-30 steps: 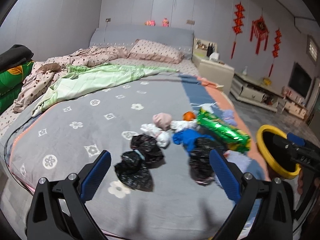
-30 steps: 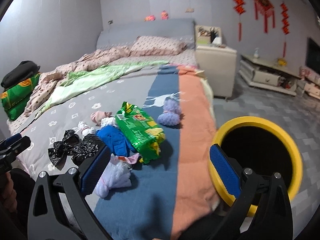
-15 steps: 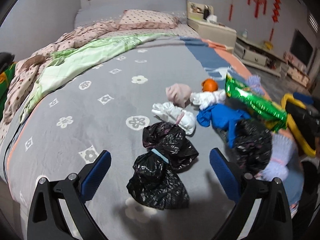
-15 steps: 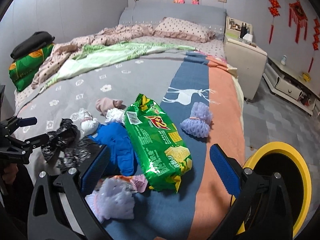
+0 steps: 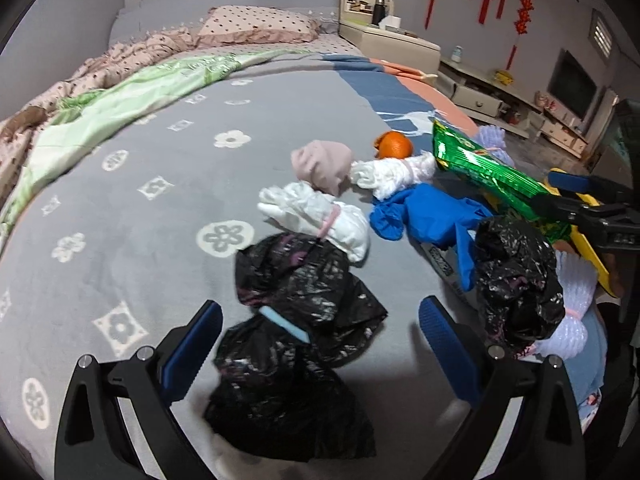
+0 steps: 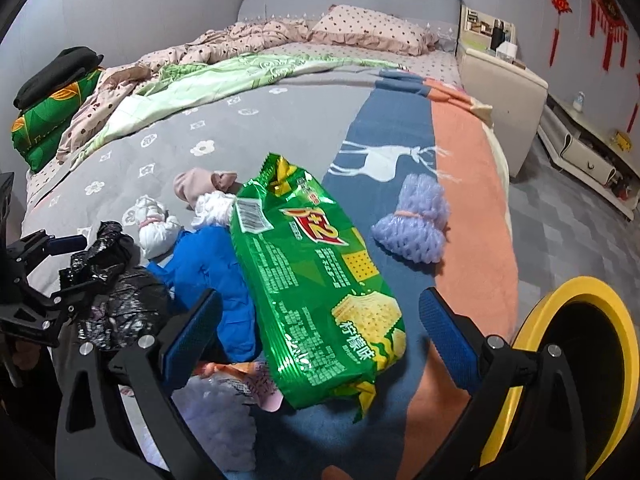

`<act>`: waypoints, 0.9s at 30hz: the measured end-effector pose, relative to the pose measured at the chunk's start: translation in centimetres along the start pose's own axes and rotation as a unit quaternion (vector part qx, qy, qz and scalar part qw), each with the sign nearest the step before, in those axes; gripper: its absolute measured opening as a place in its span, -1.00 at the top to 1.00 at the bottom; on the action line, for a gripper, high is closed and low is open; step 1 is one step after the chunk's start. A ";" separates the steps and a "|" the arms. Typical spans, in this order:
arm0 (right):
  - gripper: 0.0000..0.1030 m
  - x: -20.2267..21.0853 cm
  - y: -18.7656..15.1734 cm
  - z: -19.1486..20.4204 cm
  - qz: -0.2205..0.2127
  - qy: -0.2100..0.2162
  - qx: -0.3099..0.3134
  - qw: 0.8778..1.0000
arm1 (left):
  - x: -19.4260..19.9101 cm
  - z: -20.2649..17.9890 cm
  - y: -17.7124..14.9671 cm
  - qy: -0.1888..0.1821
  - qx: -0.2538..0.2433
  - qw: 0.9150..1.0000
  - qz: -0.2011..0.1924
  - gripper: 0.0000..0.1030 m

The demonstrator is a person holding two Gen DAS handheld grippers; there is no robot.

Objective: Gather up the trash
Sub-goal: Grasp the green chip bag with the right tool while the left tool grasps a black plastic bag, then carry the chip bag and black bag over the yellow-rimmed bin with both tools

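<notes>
Trash lies scattered on the bed's near end. My left gripper point(image 5: 320, 344) stands open over two crumpled black bags point(image 5: 296, 340), which lie between its blue pads. A third black bag point(image 5: 516, 284), a white knotted bag point(image 5: 320, 216), a blue glove point(image 5: 424, 212), a pink cloth point(image 5: 320, 164) and an orange point(image 5: 394, 145) lie beyond. My right gripper point(image 6: 320, 334) is open around the lower part of a green cracker packet point(image 6: 316, 292). A lilac foam net point(image 6: 412, 224) lies to its right. The yellow-rimmed bin point(image 6: 568, 364) stands beside the bed at the right.
A grey flowered blanket point(image 5: 140, 184) covers the bed, with a blue and orange strip point(image 6: 460, 160) along its right side. Rumpled quilts and a pillow point(image 6: 368, 28) lie at the far end. A bedside cabinet point(image 6: 504, 80) and low TV unit point(image 6: 588, 156) stand across the tiled floor.
Both grippers have moved forward and down toward the trash. The left one now straddles the black bags; the right one has closed in on the green packet.
</notes>
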State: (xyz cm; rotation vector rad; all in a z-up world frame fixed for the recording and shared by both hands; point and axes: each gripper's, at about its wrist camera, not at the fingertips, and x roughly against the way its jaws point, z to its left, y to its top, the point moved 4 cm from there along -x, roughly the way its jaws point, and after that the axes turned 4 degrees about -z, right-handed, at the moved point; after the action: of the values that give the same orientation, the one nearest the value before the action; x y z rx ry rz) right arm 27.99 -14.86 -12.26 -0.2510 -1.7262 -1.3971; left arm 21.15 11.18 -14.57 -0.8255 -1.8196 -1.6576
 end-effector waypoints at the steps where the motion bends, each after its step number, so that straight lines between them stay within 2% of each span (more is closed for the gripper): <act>1: -0.69 -0.3 -0.1 0.0 0.004 -0.001 -0.003 1.000 | -0.1 -0.1 0.0 -0.005 -0.002 1.000 0.000 -0.76; 3: -0.47 -0.7 -0.2 -0.1 0.008 -0.007 -0.007 1.000 | -0.1 -0.7 0.0 -0.017 -0.012 1.000 -0.005 -0.63; 5: -0.36 -0.9 -0.2 -0.3 0.008 -0.007 -0.012 1.000 | -0.2 -1.2 0.0 -0.026 -0.021 0.999 -0.009 -0.42; 7: -0.18 -1.0 -0.4 -0.3 0.010 -0.005 -0.018 1.000 | -0.4 -1.7 -0.1 -0.037 -0.030 0.999 -0.006 -0.12; 9: -0.04 -1.2 -0.5 -0.3 0.012 -0.009 -0.021 1.000 | -0.9 -2.0 -0.4 -0.041 -0.033 0.999 0.006 0.06; 10: 0.02 -1.4 -0.6 -0.3 0.017 -0.009 -0.022 1.000 | -1.1 -2.2 -0.5 -0.041 -0.035 0.999 0.009 0.07; 11: 0.17 -1.7 -0.7 -0.2 0.024 -0.003 -0.025 0.999 | -1.3 -2.3 -0.6 -0.038 -0.038 0.999 0.009 0.07; 14: 0.27 -1.7 -0.9 -0.1 0.023 -0.007 -0.033 0.999 | -1.1 -2.5 -0.5 -0.044 -0.037 0.998 0.004 0.13; 16: 0.41 -1.3 -0.7 0.1 0.015 -0.006 -0.039 0.999 | -0.9 -2.3 -0.4 -0.052 -0.030 0.998 0.000 0.30; 19: 0.49 -0.5 -0.5 0.5 0.004 -0.005 -0.039 0.999 | -0.7 -1.8 -0.2 -0.051 -0.019 0.998 -0.007 0.41; 23: 0.53 0.8 -0.3 1.3 -0.009 -0.009 -0.030 0.999 | -0.3 -1.3 0.0 -0.054 -0.007 0.998 -0.019 0.42; 27: 0.54 2.6 -0.1 1.5 -0.027 -0.009 -0.031 0.999 | 1.4 -1.2 0.3 -0.060 -0.005 0.997 -0.050 0.44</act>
State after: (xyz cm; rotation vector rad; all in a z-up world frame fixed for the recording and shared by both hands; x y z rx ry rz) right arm 25.69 -14.51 -10.41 -0.2533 -1.7179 -1.4929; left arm 20.45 10.15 -13.24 -0.8686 -1.9641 -1.7127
